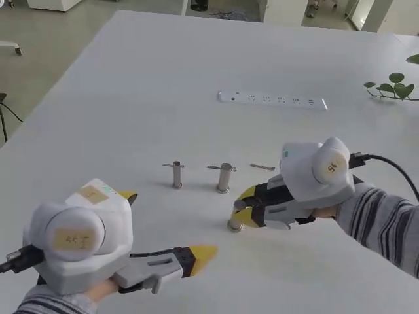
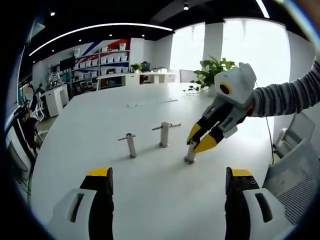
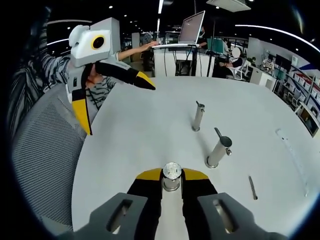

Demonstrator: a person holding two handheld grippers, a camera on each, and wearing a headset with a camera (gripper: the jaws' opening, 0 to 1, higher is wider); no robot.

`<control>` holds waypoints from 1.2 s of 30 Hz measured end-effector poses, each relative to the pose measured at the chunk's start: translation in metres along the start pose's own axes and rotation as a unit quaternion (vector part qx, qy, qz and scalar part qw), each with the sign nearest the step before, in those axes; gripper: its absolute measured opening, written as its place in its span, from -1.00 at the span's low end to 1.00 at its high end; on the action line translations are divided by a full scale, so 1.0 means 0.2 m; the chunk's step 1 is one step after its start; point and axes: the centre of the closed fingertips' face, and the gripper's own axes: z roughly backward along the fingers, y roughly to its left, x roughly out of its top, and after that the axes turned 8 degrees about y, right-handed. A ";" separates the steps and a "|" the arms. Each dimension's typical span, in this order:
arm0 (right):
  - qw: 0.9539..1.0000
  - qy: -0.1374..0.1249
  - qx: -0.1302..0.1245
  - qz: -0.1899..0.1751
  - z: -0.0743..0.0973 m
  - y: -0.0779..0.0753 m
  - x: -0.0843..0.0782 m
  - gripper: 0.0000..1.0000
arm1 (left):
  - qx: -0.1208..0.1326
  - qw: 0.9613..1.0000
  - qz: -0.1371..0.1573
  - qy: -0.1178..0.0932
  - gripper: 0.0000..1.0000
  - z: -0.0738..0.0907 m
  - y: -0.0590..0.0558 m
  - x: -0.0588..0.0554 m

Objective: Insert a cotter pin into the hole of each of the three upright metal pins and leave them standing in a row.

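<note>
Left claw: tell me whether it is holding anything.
No, the left claw stands open, with nothing but bare table between its jaws.

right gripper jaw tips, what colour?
Yellow tips on black; best in the left gripper view, where the right gripper grips a metal pin.
</note>
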 end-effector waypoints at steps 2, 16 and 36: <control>1.000 0.002 -0.001 -0.006 0.00 0.00 -0.01 -0.77 | 0.001 1.000 0.001 -0.001 0.85 0.00 0.00 0.00; 0.998 0.001 -0.005 -0.067 0.13 -0.04 -0.09 -0.56 | 0.000 1.000 0.017 -0.010 0.90 0.01 0.00 0.02; 0.990 0.086 -0.078 -0.081 0.21 -0.48 -0.22 -0.55 | 0.008 1.000 0.008 -0.017 0.97 -0.01 0.03 0.04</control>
